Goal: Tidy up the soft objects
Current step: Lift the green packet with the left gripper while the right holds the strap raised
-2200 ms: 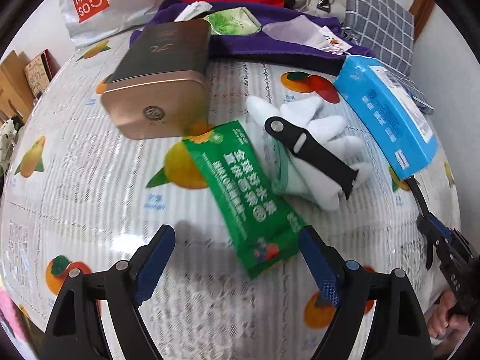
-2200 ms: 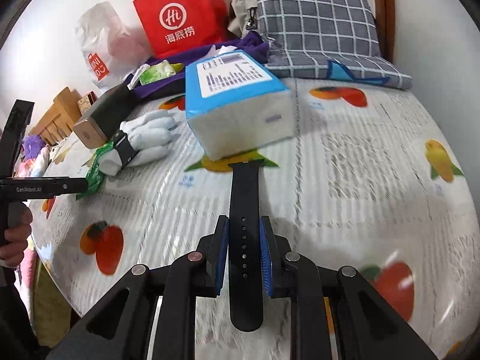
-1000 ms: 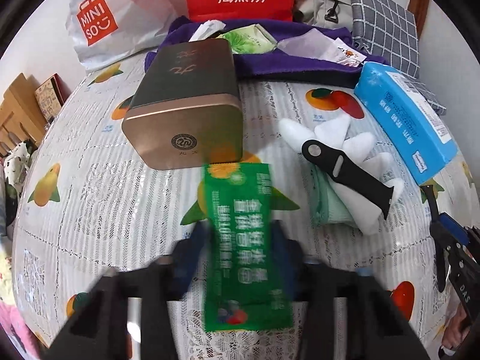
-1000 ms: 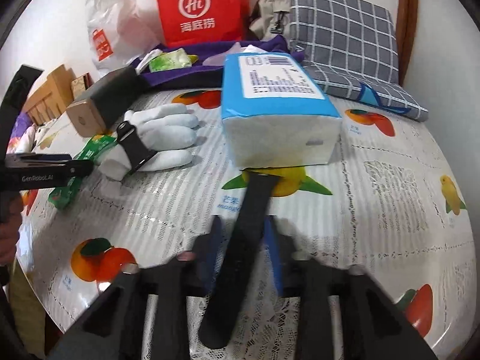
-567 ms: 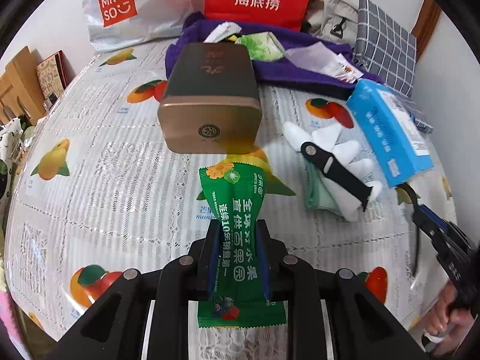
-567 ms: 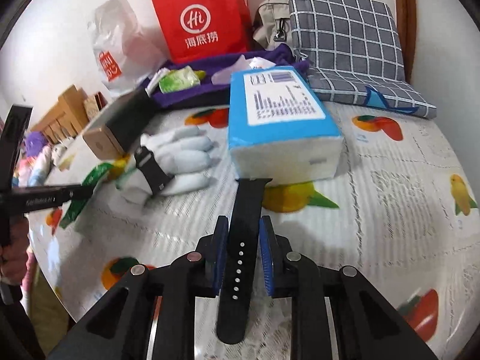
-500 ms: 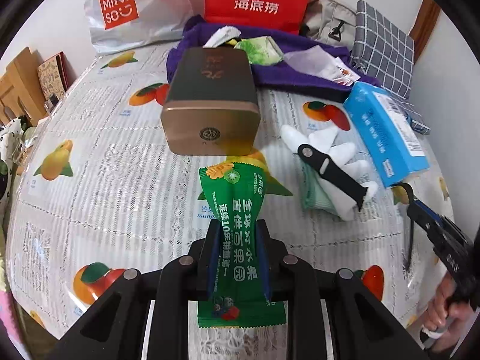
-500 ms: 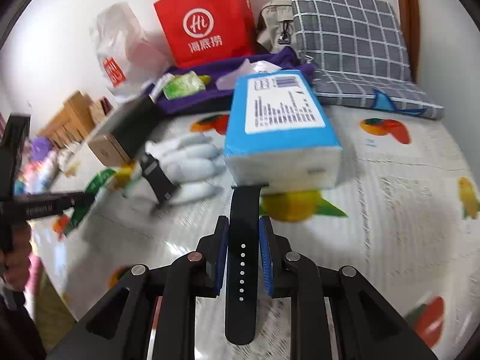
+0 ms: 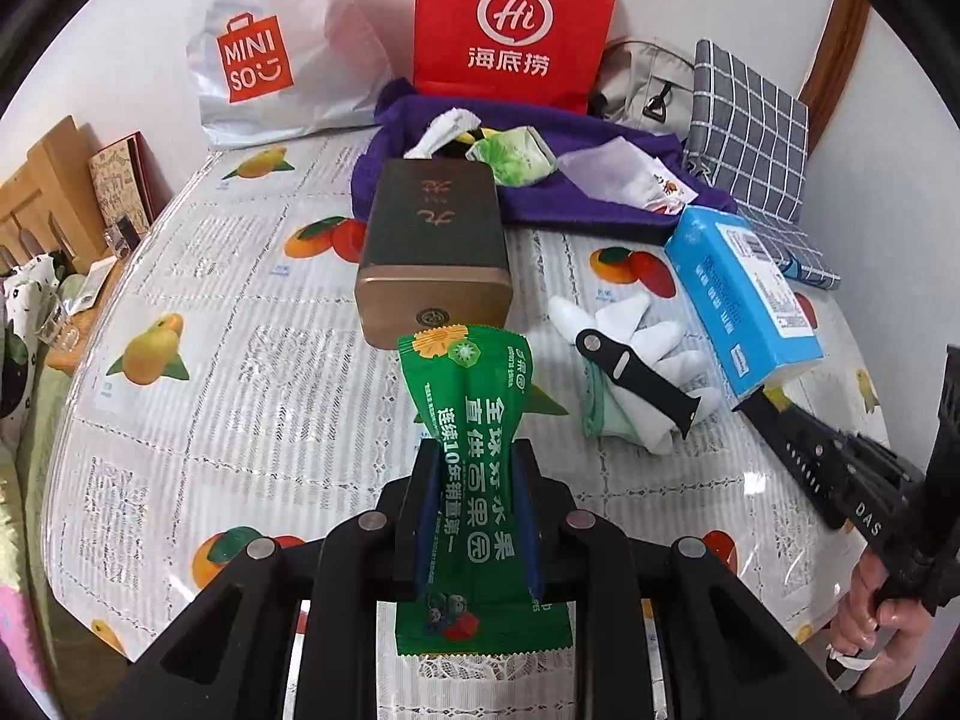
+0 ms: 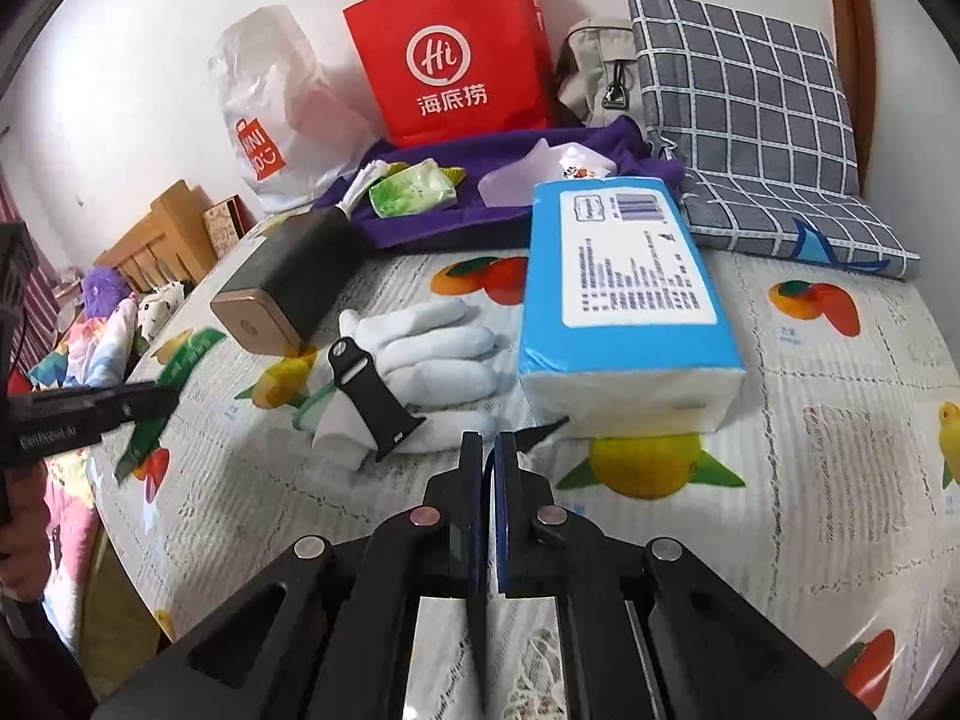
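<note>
Two black watch straps showed: one lay across the white gloves (image 9: 636,324), the other strap (image 9: 780,438) was pinched edge-on in the right tongs (image 10: 489,441). One green snack packet (image 9: 468,384) was clamped in the left tongs (image 9: 475,450), above the worktop (image 9: 240,396). One bronze tin (image 9: 435,252) sat at its twelve o'clock and one blue tissue pack (image 9: 744,300) at two. Both tongs tilted downward.
</note>
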A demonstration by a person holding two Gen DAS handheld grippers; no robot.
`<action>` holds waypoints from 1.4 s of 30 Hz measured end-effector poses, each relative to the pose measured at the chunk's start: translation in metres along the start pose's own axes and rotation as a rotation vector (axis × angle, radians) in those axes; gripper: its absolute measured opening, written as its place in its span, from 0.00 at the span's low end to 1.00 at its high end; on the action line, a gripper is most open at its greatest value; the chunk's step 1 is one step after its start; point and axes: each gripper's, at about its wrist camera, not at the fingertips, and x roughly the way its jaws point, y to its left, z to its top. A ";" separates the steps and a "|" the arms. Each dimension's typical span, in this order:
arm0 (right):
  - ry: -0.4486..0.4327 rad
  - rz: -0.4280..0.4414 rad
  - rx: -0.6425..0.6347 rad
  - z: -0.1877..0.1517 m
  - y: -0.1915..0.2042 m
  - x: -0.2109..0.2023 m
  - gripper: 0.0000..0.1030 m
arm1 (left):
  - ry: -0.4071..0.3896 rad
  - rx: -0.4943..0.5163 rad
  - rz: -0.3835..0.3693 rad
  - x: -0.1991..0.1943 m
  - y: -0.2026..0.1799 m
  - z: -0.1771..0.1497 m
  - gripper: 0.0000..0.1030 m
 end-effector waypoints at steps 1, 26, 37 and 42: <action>0.002 0.004 0.007 -0.003 -0.002 -0.004 0.03 | -0.003 -0.001 -0.001 -0.001 0.000 0.000 0.21; 0.094 -0.113 -0.085 -0.042 0.007 0.016 0.38 | -0.002 -0.014 -0.023 -0.005 0.000 -0.003 0.22; 0.068 -0.165 -0.128 -0.027 0.022 0.007 0.19 | -0.012 -0.002 -0.041 -0.010 -0.004 0.007 0.22; -0.025 -0.135 -0.122 0.000 0.036 -0.026 0.19 | -0.040 0.005 -0.042 -0.021 -0.007 0.019 0.22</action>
